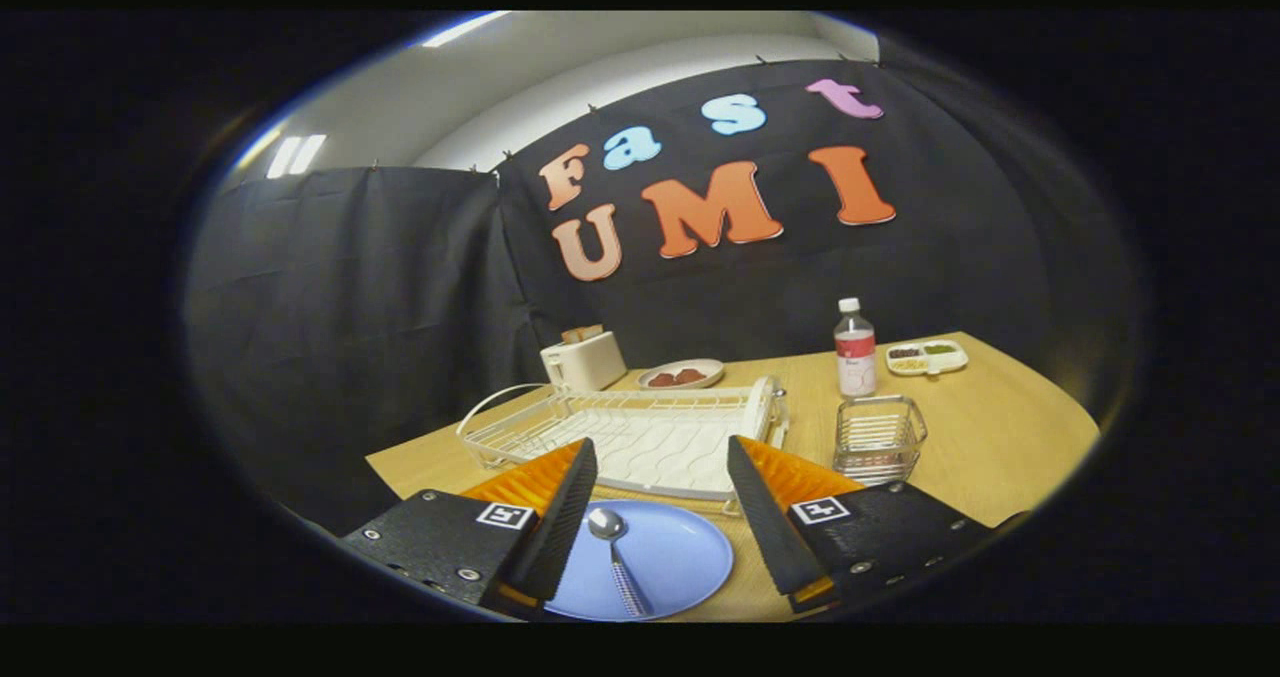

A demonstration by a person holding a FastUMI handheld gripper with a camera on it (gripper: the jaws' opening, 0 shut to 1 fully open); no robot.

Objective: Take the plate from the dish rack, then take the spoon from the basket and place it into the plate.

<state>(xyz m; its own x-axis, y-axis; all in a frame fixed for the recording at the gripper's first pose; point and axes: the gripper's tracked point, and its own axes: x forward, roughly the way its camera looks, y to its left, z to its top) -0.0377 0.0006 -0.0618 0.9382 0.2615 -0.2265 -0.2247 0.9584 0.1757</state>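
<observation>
Both steps looked done: the spoon (616, 555) lay in the plate (660, 562) near the bench's front edge, below the gripper (662, 517), whose jaws stood open and empty.

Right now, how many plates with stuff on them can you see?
3. The blue plate holding the spoon lies between the open tool's fingers. A round plate sits beside the toaster. A divided snack plate sits behind the bottle.
</observation>
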